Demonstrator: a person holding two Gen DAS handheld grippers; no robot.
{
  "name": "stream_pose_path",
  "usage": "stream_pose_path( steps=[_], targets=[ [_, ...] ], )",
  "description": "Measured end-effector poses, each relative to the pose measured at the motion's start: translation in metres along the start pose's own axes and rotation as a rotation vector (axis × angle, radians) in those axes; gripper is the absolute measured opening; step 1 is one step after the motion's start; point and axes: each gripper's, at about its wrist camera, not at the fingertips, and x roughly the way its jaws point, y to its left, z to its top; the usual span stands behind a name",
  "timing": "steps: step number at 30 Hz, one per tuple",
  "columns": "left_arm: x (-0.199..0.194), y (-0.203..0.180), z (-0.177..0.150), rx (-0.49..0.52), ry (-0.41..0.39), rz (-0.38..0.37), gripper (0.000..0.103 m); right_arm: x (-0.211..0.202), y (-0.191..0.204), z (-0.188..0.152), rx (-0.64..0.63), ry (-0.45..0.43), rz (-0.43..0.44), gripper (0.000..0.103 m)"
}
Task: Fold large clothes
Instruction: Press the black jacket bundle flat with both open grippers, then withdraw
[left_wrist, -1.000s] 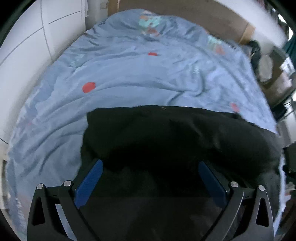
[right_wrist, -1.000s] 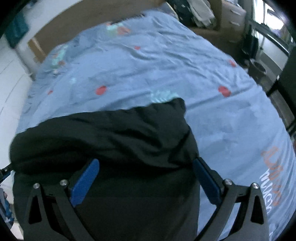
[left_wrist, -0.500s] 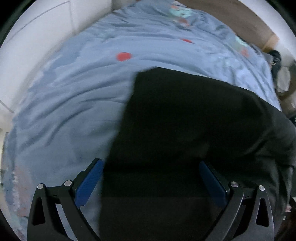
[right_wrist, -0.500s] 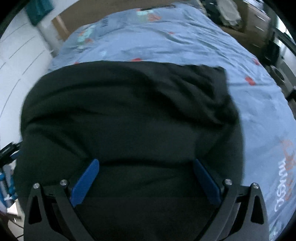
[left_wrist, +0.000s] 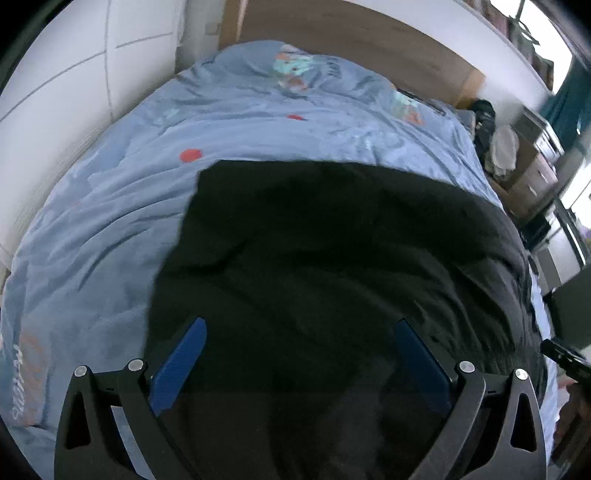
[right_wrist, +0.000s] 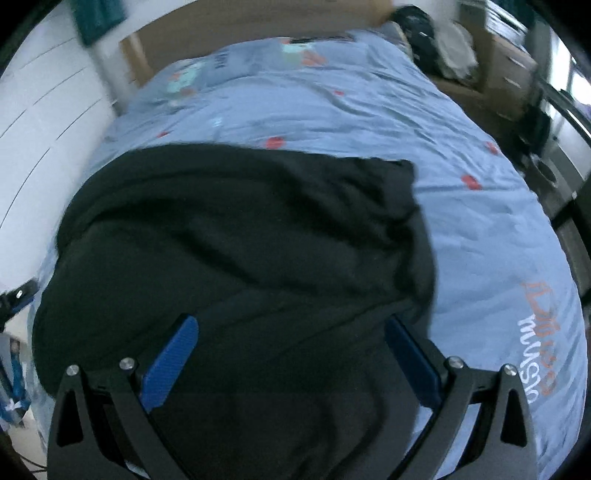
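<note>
A large black garment (left_wrist: 332, 258) lies spread on a blue bedspread (left_wrist: 110, 229); it also fills the near part of the right wrist view (right_wrist: 240, 240). My left gripper (left_wrist: 301, 332) hovers over its near left part with the blue pads wide apart and nothing between them. My right gripper (right_wrist: 290, 328) hovers over its near right part, also wide open and empty. The garment's near edge is hidden under both grippers.
The bedspread (right_wrist: 480, 229) has red dots and printed lettering (right_wrist: 535, 354). A wooden headboard (left_wrist: 351, 40) stands at the far end. White wardrobe doors (left_wrist: 55, 92) run along the left. Drawers and clutter (left_wrist: 524, 166) stand to the right of the bed.
Both grippers pulled back and lifted a little. The black garment fills less of each view and lies flatter on the bed. Both stay open.
</note>
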Motion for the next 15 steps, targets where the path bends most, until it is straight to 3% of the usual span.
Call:
stream_pose_path(
  steps=[4, 7, 15],
  targets=[
    [0.014, -0.009, -0.018, 0.027, 0.024, 0.005, 0.101, 0.003, 0.026, -0.019, -0.059, 0.011, 0.027, 0.102],
    [0.021, 0.0, -0.024, 0.014, 0.032, 0.033, 0.101, 0.01, 0.023, -0.028, -0.062, 0.023, 0.028, 0.102],
    [-0.005, 0.007, -0.032, -0.007, -0.001, 0.108, 0.101, 0.003, -0.015, -0.042, -0.013, 0.051, -0.1, 0.102]
  ],
)
